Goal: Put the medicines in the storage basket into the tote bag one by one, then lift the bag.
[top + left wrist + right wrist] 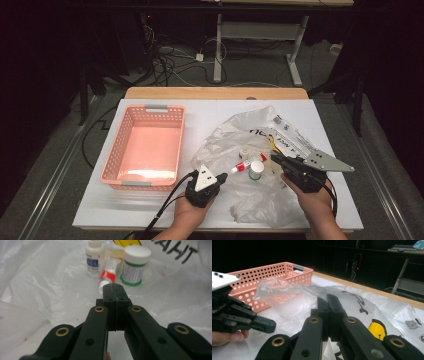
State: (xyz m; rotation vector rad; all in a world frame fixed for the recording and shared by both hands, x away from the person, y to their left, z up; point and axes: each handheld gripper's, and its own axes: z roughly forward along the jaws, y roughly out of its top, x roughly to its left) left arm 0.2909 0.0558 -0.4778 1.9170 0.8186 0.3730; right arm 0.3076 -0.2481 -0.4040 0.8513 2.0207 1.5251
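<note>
Hands work a plastic bag [260, 150]: right gripper [327, 298] pinches its film — left gripper [115, 288], jaws pressed together empty, should reopen before the tube [109, 273].

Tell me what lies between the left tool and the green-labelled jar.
In the left gripper view, only crumpled plastic bag lies between the shut left tool and the green-labelled jar; the red-and-white tube is just beside that stretch.

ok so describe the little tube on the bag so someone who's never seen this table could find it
Start at the pink basket on the white table, then look right to the crumpled clear plastic bag. A small cluster lies on the bag between the two grippers, and the tube is in it. It is the only thing lying flat, white with a red band, beside an upright green-trimmed jar and a small white bottle.
</note>
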